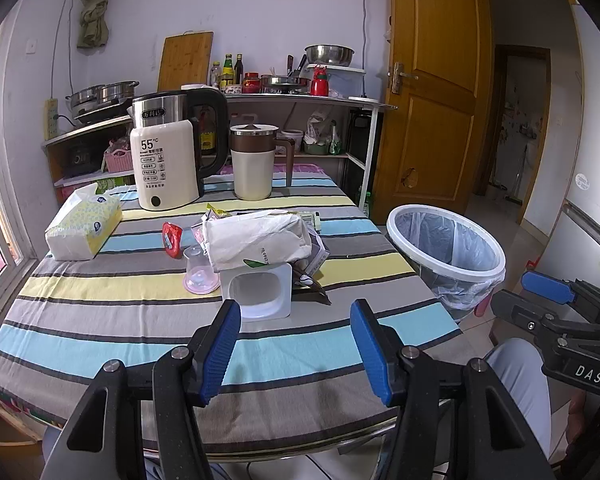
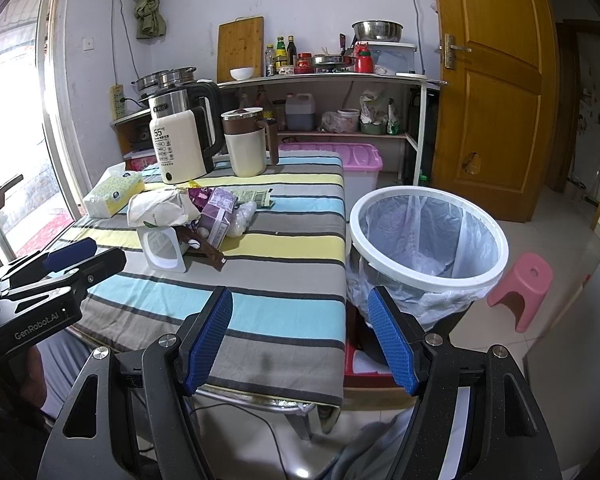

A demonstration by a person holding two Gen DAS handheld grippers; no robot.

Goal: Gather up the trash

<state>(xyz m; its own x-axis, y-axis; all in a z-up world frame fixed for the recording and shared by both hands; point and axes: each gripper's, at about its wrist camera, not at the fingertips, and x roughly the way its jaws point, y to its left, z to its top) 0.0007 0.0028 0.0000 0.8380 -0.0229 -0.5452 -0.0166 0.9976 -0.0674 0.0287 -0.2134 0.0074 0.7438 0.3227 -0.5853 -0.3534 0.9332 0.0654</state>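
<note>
Since nothing is in either claw yet, the step in hand looks to me like the first pick from the pile on the table [image 1: 100, 312]. Going left to right in my left view: the tissue pack [image 1: 85, 225] at ten o'clock is likely no trash, so I'd leave it. Next the red wrapper [image 1: 171, 239], then the clear cup [image 1: 198, 271] lying on its side, then the white tub [image 1: 256, 293] at twelve, nearest my left claw [image 1: 296, 340], whose blue pads stand spread with only cloth between them. The crumpled paper bag [image 1: 256, 240] rests on the tub's top, and a brown wrapper [image 1: 310, 286] lies against the tub's right side. The bin [image 1: 446, 242] stands off the table's edge at two o'clock, its liner open.

My right claw [image 2: 300, 336] is spread too, over the table's near corner, with the bin at one o'clock.

I would take the bag first, so that it does not slide off, pinching a fold rather than its bulk, then carry it over the rim before letting go.
</note>
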